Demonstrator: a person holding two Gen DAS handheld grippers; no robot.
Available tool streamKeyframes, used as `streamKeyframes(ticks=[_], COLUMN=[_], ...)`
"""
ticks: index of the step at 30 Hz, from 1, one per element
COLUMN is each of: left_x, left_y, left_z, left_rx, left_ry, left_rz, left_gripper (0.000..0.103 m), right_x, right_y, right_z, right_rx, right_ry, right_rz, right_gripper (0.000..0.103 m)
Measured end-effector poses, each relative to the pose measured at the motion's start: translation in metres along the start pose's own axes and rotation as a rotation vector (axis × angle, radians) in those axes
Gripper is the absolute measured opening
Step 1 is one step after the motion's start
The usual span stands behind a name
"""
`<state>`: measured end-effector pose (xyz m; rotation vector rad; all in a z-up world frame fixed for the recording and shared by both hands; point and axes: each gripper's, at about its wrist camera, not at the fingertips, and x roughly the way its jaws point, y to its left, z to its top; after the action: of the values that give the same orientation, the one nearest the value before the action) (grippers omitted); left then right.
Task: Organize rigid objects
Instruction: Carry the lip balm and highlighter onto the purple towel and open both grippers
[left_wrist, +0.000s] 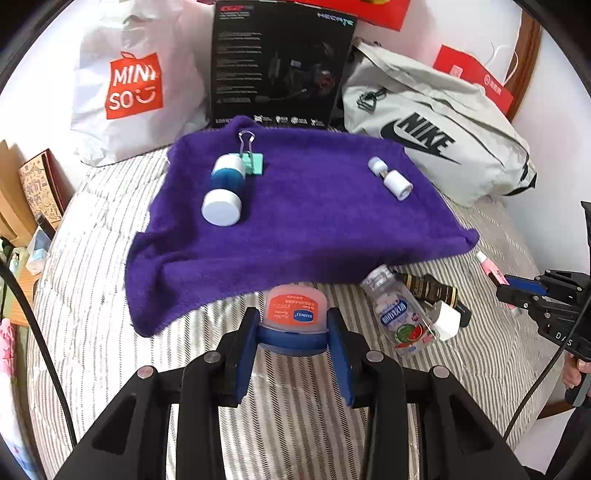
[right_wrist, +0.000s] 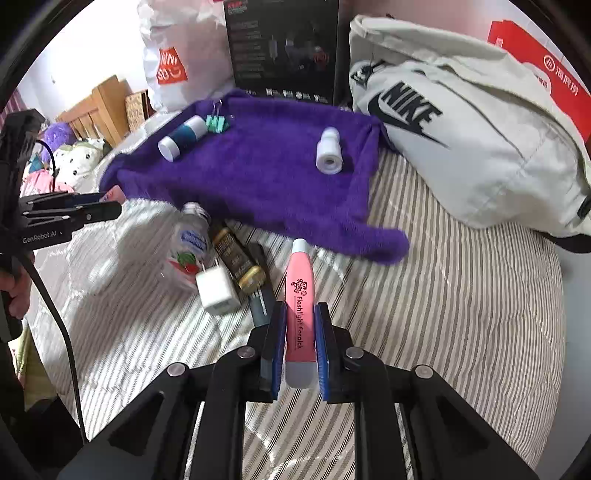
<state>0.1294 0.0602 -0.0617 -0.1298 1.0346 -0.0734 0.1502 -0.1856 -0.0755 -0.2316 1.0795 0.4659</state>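
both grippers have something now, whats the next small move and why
Probably carry the pink jar in the left gripper forward onto the purple towel, which already holds three sorted items. The right gripper could follow with its pink flashlight.

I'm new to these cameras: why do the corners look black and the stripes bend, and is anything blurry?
Left wrist view: fisheye lens, so dark corners ring the picture and the striped bedspread curves; the purple towel is fairly sharp. Right wrist view: same bending; the clear bottle looks smeared and the sheet beside it glares.
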Motion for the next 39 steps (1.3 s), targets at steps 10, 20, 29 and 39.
streamKeyframes(ticks=[10,20,29,39], left_x=[0.002,0.027,0.05,0.066], left_y=[0.015,0.03,0.048,0.053], left_z=[0.025,0.054,0.057,0.055], left_rx=[-0.004,-0.015,-0.04,-0.03], left_ry=[-0.011,0.008,0.039,0.068], left_rz=[0.025,0.045,0.05,0.062], left_gripper=[0.035,0.035,0.035,0.035], right_x=[0.007,0.044,0.08,0.108], right_y=[0.0,-0.004,-0.011,-0.004], right_z=[0.043,0.088,0.102,0.115], right_rx=[-0.022,-0.045,-0.065,-0.104], right_ry=[-0.024,0.005,0.065,0.098], right_rz=[0.018,0.017,0.02,0.004], right_gripper=[0.015,0.015,0.015,0.015])
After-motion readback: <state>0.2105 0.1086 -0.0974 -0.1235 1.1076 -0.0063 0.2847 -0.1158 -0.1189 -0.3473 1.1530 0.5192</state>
